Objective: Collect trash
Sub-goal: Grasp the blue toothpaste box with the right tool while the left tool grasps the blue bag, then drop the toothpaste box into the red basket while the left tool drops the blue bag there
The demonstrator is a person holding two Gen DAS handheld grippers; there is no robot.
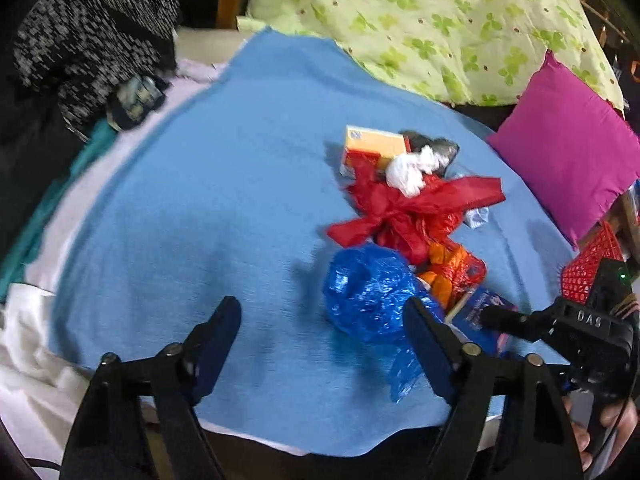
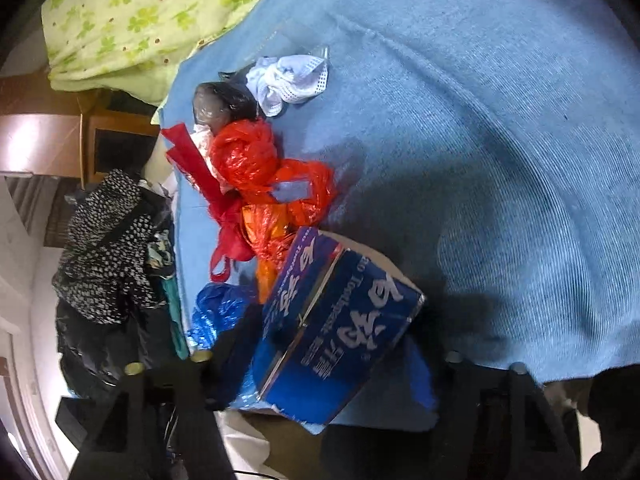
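From the left wrist camera I see my left gripper [image 1: 322,328] held over a blue blanket [image 1: 200,200], its two blue-padded fingers [image 1: 218,344] spread apart with only bare blanket between them, so it is open and holds nothing. The pile of trash lies ahead and to the right of it: a crumpled blue plastic bag [image 1: 368,292] sits just outside the right finger, touching or nearly touching it (I cannot tell which). Beyond that bag is a red plastic bag [image 1: 416,216] knotted with red strips, an orange wrapper [image 1: 444,264] beside it, then a wad of white paper [image 1: 412,168], a yellow-and-red carton [image 1: 372,146] and a dark grey bag [image 1: 436,146] at the far end. At the far right of this view my right gripper [image 1: 500,316] reaches in over a blue toothpaste box [image 1: 484,308], with a hand [image 1: 600,428] on its handle. A red basket [image 1: 592,264] and a magenta cushion [image 1: 568,152] stand further right. In the right wrist view the toothpaste box [image 2: 340,320] fills the space between that gripper's fingers [image 2: 232,360], close to the camera; the fingers flank it, but they are dark and partly hidden, so I cannot tell whether the pads press on it. Ahead and left of the box lie the blue bag [image 2: 220,312], the orange wrapper [image 2: 268,232], the red bag [image 2: 256,156], the dark bag [image 2: 220,102] and a white mesh scrap [image 2: 288,78], all on the blanket [image 2: 480,120].
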